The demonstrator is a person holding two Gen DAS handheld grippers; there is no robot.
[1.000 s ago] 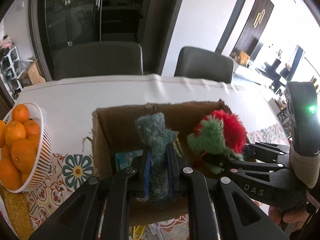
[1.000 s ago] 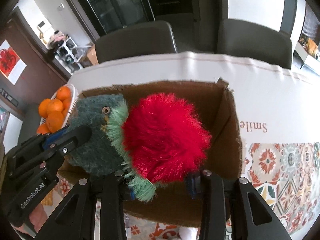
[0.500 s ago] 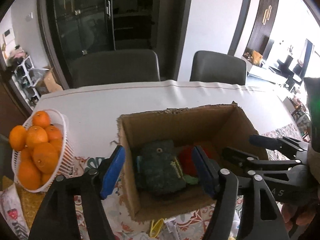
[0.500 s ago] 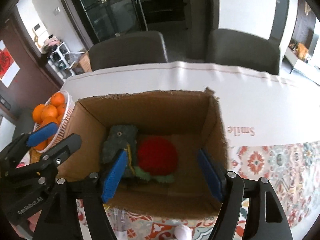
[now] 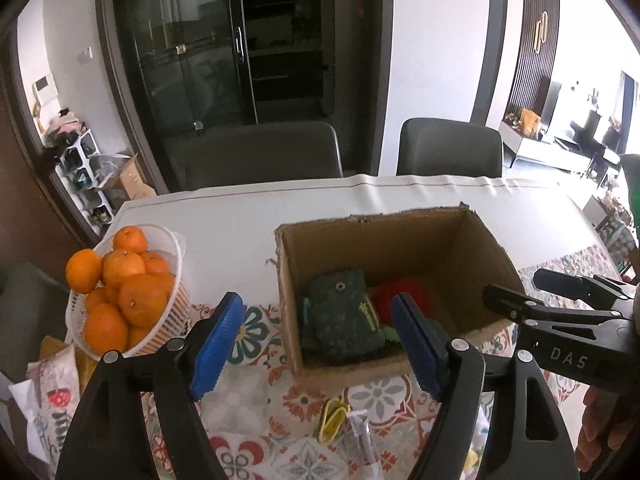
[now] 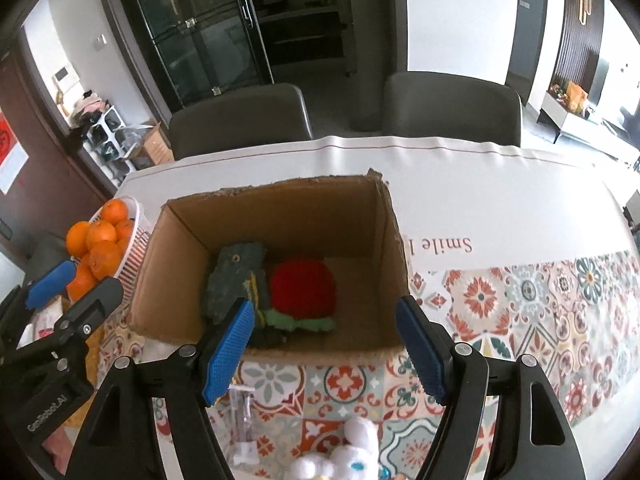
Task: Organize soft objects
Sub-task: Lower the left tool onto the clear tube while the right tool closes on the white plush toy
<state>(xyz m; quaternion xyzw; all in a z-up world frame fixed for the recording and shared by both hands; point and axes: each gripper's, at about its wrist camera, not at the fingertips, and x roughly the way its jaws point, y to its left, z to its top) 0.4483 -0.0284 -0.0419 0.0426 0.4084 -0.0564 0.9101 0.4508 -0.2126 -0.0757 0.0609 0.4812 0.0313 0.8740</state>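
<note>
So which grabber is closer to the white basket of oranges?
The left gripper. It hangs open just beside the white plastic basket of oranges, between it and the brown cardboard box. The right gripper sits open farther away, in front of the box.

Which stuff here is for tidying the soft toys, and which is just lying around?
For the job:
cardboard box
dark green plush
red fluffy plush
white plush
left gripper
right gripper

Just lying about:
basket of oranges
yellow clips
</note>
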